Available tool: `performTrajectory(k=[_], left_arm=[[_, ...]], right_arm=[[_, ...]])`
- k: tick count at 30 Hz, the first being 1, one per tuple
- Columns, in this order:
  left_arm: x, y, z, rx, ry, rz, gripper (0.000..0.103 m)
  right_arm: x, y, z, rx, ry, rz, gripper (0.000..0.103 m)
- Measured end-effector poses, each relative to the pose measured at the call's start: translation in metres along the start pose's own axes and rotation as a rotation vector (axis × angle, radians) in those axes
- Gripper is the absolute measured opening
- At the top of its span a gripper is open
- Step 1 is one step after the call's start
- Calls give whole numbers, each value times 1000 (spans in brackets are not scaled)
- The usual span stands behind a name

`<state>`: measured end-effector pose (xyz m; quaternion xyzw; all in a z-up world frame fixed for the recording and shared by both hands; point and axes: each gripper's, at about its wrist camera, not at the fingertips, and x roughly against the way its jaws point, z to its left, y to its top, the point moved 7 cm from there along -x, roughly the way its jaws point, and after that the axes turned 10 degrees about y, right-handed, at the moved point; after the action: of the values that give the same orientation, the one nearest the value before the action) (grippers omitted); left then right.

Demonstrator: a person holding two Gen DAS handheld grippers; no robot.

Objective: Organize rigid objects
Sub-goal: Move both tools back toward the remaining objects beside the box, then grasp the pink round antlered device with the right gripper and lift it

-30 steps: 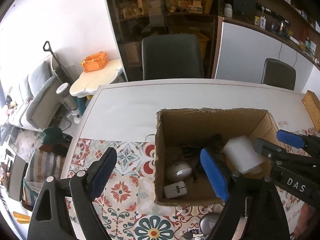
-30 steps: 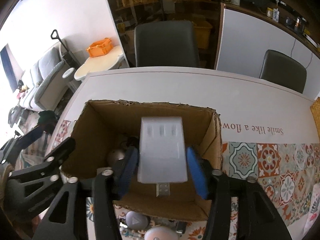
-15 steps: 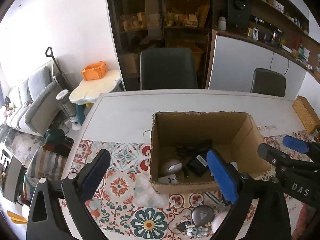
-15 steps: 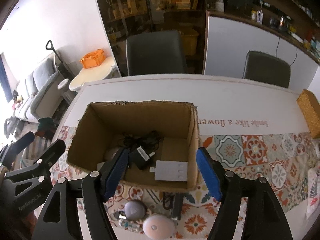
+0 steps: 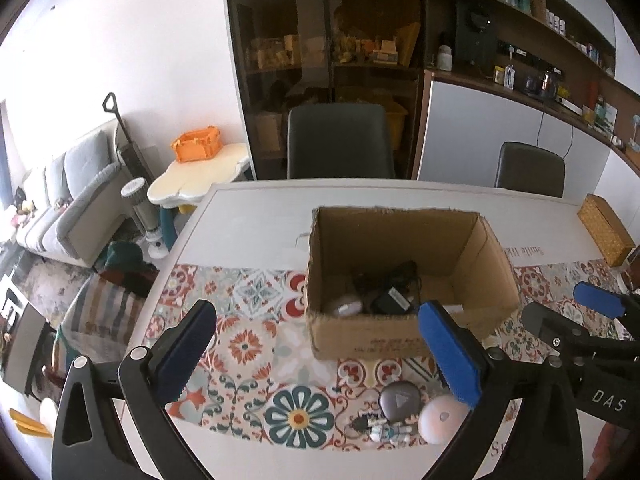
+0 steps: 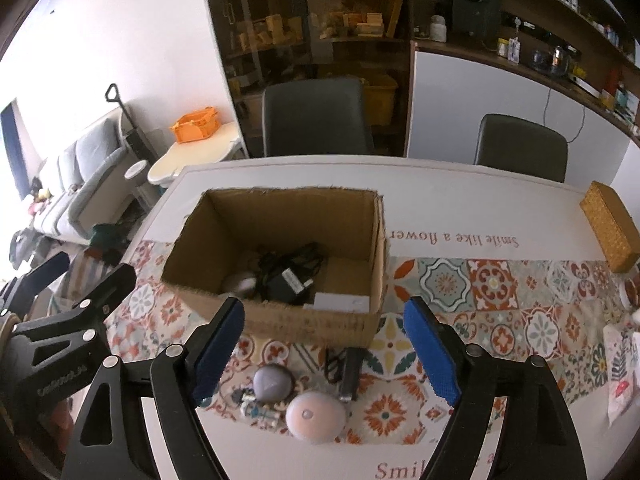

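An open cardboard box [image 5: 360, 340] [image 6: 312, 324] stands on the patterned tablecloth. Inside it lie a black adapter with cable [image 6: 290, 276] [image 5: 394, 300], a white mouse [image 6: 238, 282] [image 5: 346, 306] and a white rectangular device [image 6: 340, 302]. In front of the box lie a grey rounded gadget [image 6: 273, 378] [image 5: 400, 400], a pale pink round gadget [image 6: 316, 416] [image 5: 442, 418], a black stick-shaped item [image 6: 351, 372] and a small keychain figure [image 6: 256, 406] [image 5: 384, 432]. My left gripper [image 5: 320, 352] is open and empty, near side of the box. My right gripper [image 6: 324, 352] is open and empty above the loose items.
A woven basket box [image 6: 610, 226] sits at the table's far right. Two dark chairs [image 6: 316, 116] stand behind the table. A side table with an orange crate [image 5: 196, 144] and a sofa [image 5: 60, 196] are on the left. Small packets [image 6: 620, 376] lie at the right edge.
My right gripper opened and dropped the white device into the box. Both grippers then pulled back and up, away from the box.
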<state>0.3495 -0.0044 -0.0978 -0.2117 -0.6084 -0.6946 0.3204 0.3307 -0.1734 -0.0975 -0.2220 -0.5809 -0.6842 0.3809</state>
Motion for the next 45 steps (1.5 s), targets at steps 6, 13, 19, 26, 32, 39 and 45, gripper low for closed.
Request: performTrajectory(k=[6,13,19,26,32,39,45], left_arm=[[2,-24,5,1,10,34,103],[-6,-59,7,-18,25,104,103],[-13,-85,7,-24,25,163,103],[-23,-108,3,-51,31,224,103],[-33,-127,-1,-58,24,283,103],[-50,-150,-4,-62,12,363,103],[-66,-168,-10,-89,27,413,103]], right_arm=[[2,-19,4,-3,17,20,82],[-6,-45,7,-10,26,71,82],[-20,-71,6,-23,34,137,82],[-35,-96,6,-19,45,209,82],[-49,-118,2,-29,54,276,82],[-67,-137,-3,-54,76,343,82],[-85,-148,-7,-46,58,393,82]])
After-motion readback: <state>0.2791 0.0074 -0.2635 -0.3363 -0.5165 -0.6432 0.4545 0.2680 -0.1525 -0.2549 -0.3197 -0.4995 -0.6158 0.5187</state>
